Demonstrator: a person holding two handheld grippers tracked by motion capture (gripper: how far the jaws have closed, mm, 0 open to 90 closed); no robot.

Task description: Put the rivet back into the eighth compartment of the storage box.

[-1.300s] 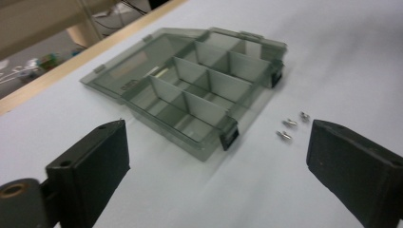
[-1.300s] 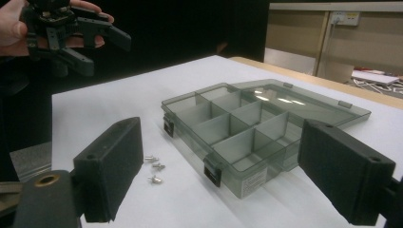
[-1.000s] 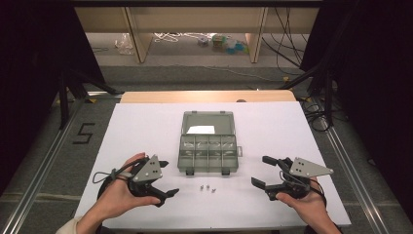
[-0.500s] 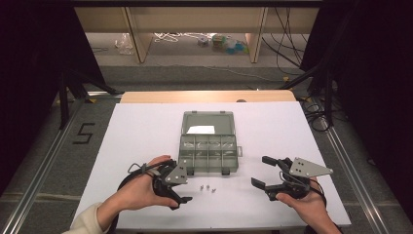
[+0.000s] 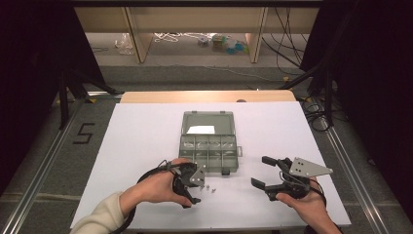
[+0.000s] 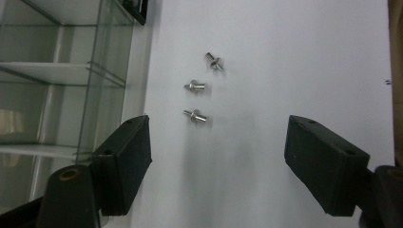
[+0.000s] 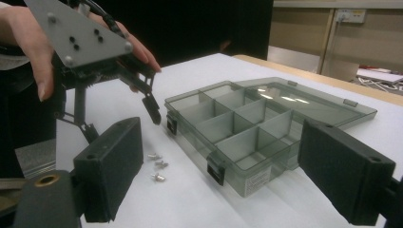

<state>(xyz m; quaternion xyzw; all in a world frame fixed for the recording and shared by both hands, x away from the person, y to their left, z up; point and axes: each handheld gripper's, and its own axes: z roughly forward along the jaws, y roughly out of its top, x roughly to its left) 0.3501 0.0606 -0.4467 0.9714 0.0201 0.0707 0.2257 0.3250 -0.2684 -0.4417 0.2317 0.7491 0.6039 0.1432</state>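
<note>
Left gripper view: screws (image 6: pixel 195 115) ahead, between spread jaws.

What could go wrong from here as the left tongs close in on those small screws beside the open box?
Three screws lie close together on the table, so the open left tongs may catch two or knock one away. The organizer box sits right beside one jaw, which could bump it on the way down. The screws are tiny and rounded, so they might slip from the flat pads. The right tongs are open and well apart.
</note>
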